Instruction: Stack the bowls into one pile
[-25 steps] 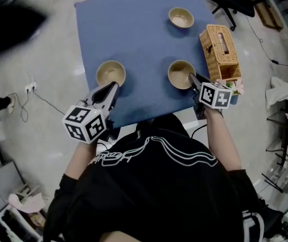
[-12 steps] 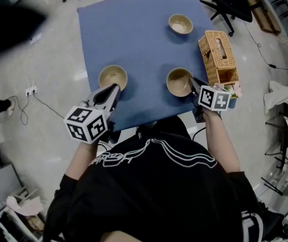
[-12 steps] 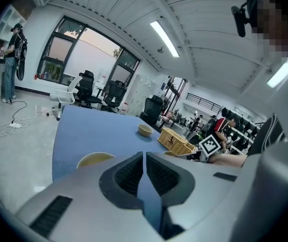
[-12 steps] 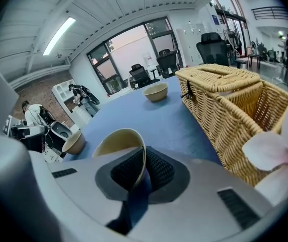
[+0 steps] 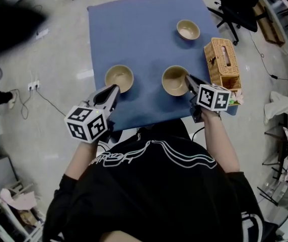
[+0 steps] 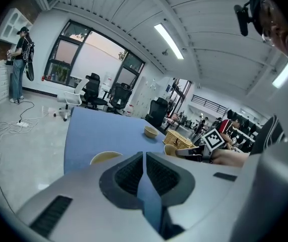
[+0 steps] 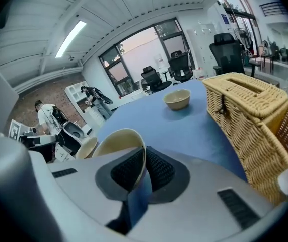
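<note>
As the fingers of your right gripper (image 5: 187,78), just closing, are pinching the middle bowl (image 5: 174,80) by its rim, you are best keeping it level toward the left bowl (image 5: 119,78), your left gripper (image 5: 116,87) clenched on nothing.

Setting: open-plan office or lab. Evidence: black swivel office chairs (image 6: 94,91), ceiling strip lights (image 6: 168,34), large dark-framed window (image 6: 91,59), floor power socket (image 5: 31,86), pale polished floor (image 5: 58,49), seated people (image 6: 228,126) at far desks.

No legible txt or nos. anywhere

Every bowl (image 5: 174,80) is tan, the table (image 5: 139,34) blue, basket (image 5: 222,63) woven yellow.
</note>
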Available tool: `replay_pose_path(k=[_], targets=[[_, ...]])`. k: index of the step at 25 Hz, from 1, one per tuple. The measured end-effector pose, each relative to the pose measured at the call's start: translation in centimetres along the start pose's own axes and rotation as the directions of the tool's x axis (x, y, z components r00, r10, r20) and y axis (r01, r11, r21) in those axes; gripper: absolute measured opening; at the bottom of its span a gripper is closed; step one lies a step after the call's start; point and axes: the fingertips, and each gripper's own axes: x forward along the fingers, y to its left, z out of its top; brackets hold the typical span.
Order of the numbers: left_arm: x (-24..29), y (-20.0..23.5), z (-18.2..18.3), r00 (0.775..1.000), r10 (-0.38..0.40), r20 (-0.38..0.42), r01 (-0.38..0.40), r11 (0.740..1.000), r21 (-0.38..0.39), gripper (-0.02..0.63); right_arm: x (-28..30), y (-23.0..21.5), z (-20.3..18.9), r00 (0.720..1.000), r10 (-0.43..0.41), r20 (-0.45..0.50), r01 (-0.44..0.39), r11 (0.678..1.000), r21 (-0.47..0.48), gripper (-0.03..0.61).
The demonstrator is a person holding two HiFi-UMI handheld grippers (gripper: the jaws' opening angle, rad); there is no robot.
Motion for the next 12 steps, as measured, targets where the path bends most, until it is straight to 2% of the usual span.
replay_pose_path(k=[12], targets=[[-2.8,2.2,0.6,0.995,0.088,0.044,-0.086,0.996,-0.034,0.040,4.7,8.7,3.7,0.982,0.184,-0.039,-0.188,0.975,-0.115,0.043]])
